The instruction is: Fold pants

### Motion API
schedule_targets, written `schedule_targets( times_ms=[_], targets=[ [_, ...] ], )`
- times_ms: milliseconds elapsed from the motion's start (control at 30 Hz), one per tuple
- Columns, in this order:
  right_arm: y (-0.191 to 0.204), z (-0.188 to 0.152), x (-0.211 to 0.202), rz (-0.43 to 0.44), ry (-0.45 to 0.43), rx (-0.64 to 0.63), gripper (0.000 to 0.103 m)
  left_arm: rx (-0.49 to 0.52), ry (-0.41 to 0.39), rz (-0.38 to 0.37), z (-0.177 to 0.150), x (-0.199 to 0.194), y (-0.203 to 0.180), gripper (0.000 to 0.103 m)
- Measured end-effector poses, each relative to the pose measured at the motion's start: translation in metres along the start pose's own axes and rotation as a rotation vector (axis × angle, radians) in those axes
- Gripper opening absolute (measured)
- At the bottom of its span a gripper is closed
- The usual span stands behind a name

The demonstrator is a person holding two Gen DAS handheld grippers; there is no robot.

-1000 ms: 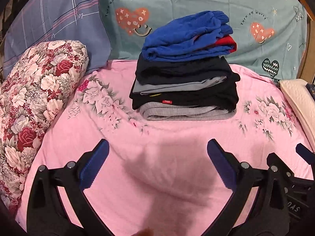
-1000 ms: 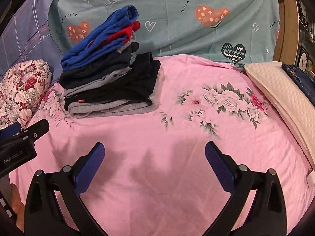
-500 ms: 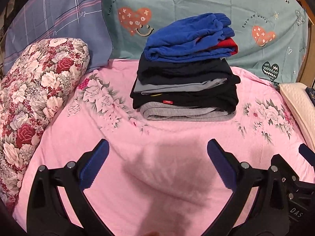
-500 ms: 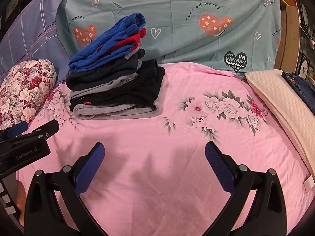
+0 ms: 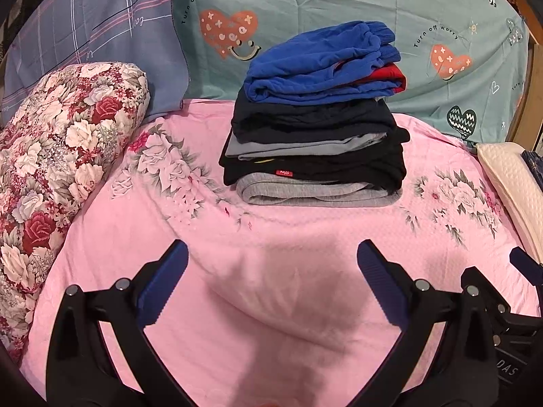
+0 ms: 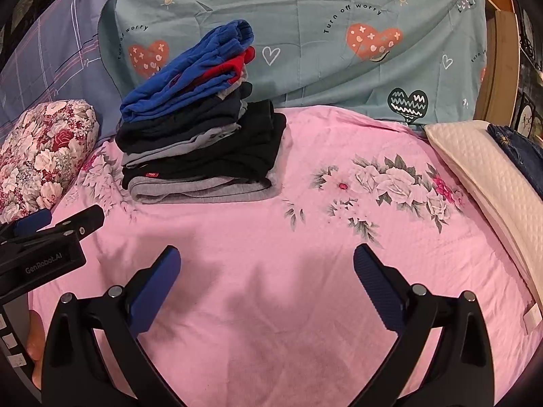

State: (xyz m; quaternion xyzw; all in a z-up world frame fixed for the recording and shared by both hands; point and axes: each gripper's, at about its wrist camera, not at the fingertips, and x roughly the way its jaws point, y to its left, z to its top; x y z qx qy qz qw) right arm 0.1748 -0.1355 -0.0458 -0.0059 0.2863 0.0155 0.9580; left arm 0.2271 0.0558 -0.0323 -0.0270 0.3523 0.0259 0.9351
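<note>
From the left, a floral bolster [image 5: 61,156] lies beside the stack of folded pants [image 5: 315,118] at the head of the pink bed sheet [image 5: 271,237]. Left gripper [image 5: 271,271] and right gripper [image 6: 266,268] hover spread and empty. Next pants probably the denim [image 6: 516,149] far right; pinch its waistband corners evenly.

left wrist: low over bed [image 5: 271,305], facing headboard | right wrist: alongside | shared: clothes stack [image 5: 315,118]
</note>
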Motion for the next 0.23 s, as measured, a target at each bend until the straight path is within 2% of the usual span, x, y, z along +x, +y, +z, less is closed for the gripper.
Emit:
schedule_targets(
  times_ms=[233],
  targets=[
    [0.0000,0.0000,0.0000,0.001,0.000,-0.001,0.102,-0.005,-0.006,-0.011,0.0002,-0.0025,0.0003,0.101]
  ],
)
